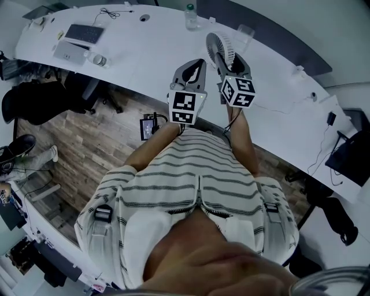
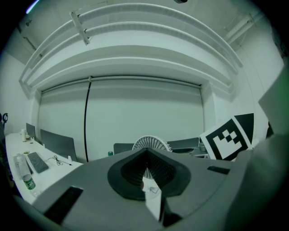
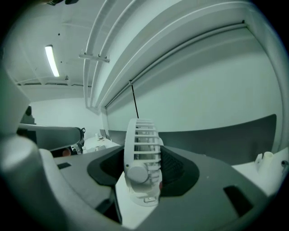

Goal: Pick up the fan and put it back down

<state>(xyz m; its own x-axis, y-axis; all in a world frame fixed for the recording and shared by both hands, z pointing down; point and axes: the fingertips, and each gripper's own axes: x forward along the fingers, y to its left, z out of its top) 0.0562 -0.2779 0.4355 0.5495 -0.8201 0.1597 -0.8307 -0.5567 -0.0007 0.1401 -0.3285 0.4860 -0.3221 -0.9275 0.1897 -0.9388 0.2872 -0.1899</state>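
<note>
Two fingers [image 3: 175, 168] of the right gripper [image 3: 144, 180] clamp one small white desk fan [image 3: 141, 144] near its base, grille upright between them. Just beside it, the left gripper [image 2: 146, 170] has its fingers pressed together, empty. The fan sits over the white table [image 1: 144, 52], probably lifted clear, though contact is hard to judge. Setting it down remains. One fan, two grippers.

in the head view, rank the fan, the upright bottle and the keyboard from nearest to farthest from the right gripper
1. fan: held between the jaws of the right gripper, so nearest.
2. upright bottle: beyond the gripper and a little to the left, near the far edge of the desk.
3. keyboard: far off toward the desk's left end.
</note>
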